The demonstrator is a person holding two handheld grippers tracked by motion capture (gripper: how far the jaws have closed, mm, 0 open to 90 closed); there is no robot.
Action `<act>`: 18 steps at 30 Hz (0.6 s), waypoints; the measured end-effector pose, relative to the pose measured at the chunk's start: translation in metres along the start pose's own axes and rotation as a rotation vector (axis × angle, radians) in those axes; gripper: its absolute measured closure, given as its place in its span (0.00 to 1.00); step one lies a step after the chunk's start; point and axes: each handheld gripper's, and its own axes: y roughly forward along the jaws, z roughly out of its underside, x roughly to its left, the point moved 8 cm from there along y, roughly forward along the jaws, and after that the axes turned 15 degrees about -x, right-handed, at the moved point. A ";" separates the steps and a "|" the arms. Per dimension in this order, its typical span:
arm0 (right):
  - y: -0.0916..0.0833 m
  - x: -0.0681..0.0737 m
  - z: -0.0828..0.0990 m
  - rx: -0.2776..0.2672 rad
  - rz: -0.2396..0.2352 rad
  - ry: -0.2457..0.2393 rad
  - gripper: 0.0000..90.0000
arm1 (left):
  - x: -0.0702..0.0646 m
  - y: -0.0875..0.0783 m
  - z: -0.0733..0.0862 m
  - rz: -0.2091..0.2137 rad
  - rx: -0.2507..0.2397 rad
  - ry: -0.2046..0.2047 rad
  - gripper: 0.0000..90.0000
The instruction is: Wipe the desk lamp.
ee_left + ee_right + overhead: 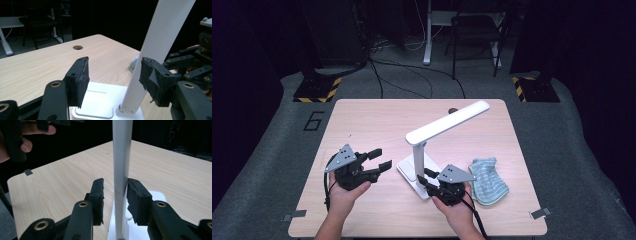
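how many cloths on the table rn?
1. A blue-green cloth lies near the table's right edge, beside the lamp base and just right of the right gripper. Nothing suggests another hidden one.

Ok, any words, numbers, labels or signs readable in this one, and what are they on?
"6": a large dark numeral on the grey floor mat, left of the table.
No text is legible on the lamp, the cloth or either gripper.
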 end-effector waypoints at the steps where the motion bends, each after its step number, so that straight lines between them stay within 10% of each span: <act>1: 0.001 0.002 0.000 -0.001 -0.006 -0.004 0.74 | -0.002 0.001 -0.001 0.009 0.000 0.003 0.45; 18: 0.013 0.019 0.010 0.024 -0.109 0.028 0.71 | -0.018 -0.004 -0.013 0.054 -0.004 0.010 0.45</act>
